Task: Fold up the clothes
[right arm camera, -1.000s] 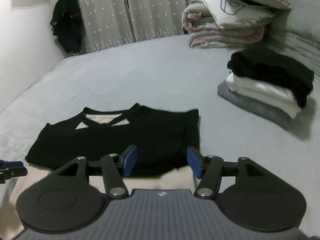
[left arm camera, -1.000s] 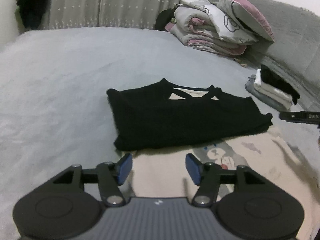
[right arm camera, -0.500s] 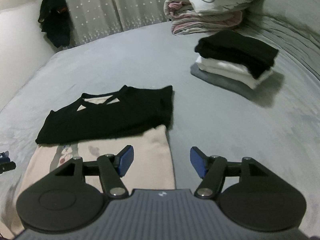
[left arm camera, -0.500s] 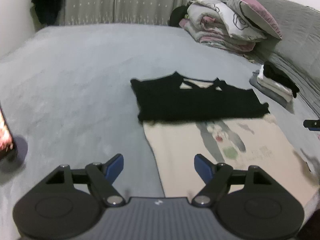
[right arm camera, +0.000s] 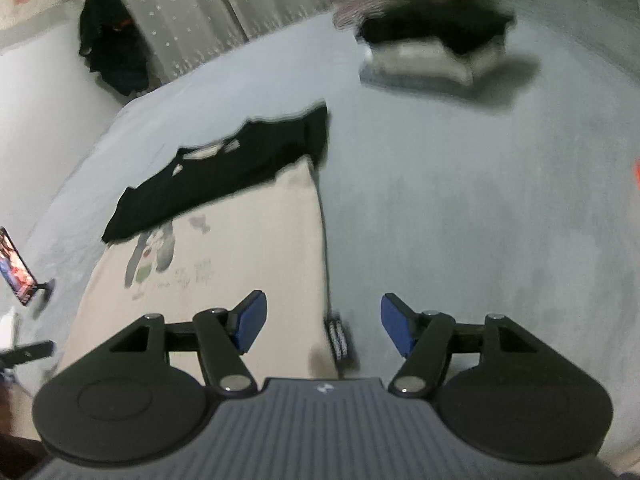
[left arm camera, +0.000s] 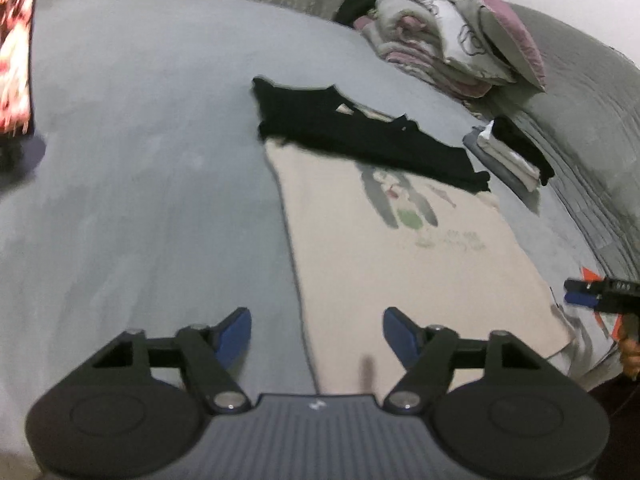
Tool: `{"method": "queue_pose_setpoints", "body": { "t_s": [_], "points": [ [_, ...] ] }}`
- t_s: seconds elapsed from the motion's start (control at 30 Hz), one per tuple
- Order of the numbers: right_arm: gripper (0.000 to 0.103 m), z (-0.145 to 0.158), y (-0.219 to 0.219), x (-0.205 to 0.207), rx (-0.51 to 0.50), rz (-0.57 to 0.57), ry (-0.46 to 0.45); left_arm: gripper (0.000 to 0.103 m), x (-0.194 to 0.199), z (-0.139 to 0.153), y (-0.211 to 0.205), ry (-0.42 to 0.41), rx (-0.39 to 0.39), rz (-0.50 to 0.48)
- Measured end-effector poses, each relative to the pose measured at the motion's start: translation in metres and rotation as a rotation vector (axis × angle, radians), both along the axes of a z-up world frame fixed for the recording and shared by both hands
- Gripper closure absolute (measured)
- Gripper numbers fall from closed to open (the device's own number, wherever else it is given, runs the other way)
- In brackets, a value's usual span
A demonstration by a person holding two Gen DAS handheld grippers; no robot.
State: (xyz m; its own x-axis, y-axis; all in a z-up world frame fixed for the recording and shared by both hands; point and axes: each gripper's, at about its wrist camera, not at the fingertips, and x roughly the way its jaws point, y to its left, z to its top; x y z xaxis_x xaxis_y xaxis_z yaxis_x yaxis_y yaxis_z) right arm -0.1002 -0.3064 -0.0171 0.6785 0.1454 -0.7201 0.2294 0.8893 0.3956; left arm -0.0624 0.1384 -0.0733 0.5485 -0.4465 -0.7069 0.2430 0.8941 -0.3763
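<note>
A cream shirt with a cartoon print (left arm camera: pixel 400 248) (right arm camera: pixel 224 264) lies flat on the grey bed, its black top part (left arm camera: pixel 360 136) (right arm camera: pixel 224 176) folded across the far end. My left gripper (left arm camera: pixel 316 332) hovers over the shirt's near left edge; its jaws are closing, wide apart, and grip nothing. My right gripper (right arm camera: pixel 322 320) stands open above the near right edge, its pads clear of the cloth. Each gripper shows at the side of the other's view: right gripper (left arm camera: pixel 580 296), left gripper (right arm camera: pixel 24 352).
A stack of folded clothes (left arm camera: pixel 512 152) (right arm camera: pixel 432 48) sits far right, with rolled bedding and a pillow (left arm camera: pixel 448 52) behind it. A lit phone (left arm camera: pixel 16 52) (right arm camera: pixel 16 272) stands on the left. A dark garment (right arm camera: pixel 112 56) hangs by the curtain.
Both grippers have drawn back from the black folded part toward the shirt's near end, and each has rolled. Much more of the cream cloth shows, and both jaws stand wider.
</note>
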Motion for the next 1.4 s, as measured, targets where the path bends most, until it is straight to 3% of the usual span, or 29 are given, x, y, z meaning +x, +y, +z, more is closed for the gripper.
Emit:
{"method": "queue_pose_setpoints", "body": {
  "t_s": [0.17,0.5,0.83,1.17,1.23,1.33,1.4],
  "points": [
    [0.036,-0.013,-0.001,0.001,0.062,0.043,0.071,0.034,-0.006,-0.007,0.006,0.017,-0.02,-0.018],
    [0.039,-0.021,-0.008,-0.019,0.108,0.102,0.067,0.043,-0.013,-0.019,0.023,0.074,-0.152,-0.057],
    [0.047,-0.026,-0.027,-0.028,0.281,0.098,0.072,0.044,-0.014,-0.032,0.031,0.141,-0.299,-0.109],
    [0.049,-0.031,-0.024,-0.024,0.317,0.125,0.083,0.046,-0.012,-0.037,0.02,0.166,-0.312,-0.177],
    [0.051,-0.031,-0.021,-0.022,0.305,0.139,0.085,0.05,-0.012,-0.037,0.019,0.169,-0.315,-0.182],
    [0.058,-0.032,-0.016,-0.018,0.297,0.158,0.089,0.066,-0.012,-0.038,0.018,0.178,-0.324,-0.186],
    [0.067,-0.033,-0.014,-0.017,0.304,0.167,0.094,0.084,-0.012,-0.039,0.017,0.188,-0.332,-0.189]
  ]
}}
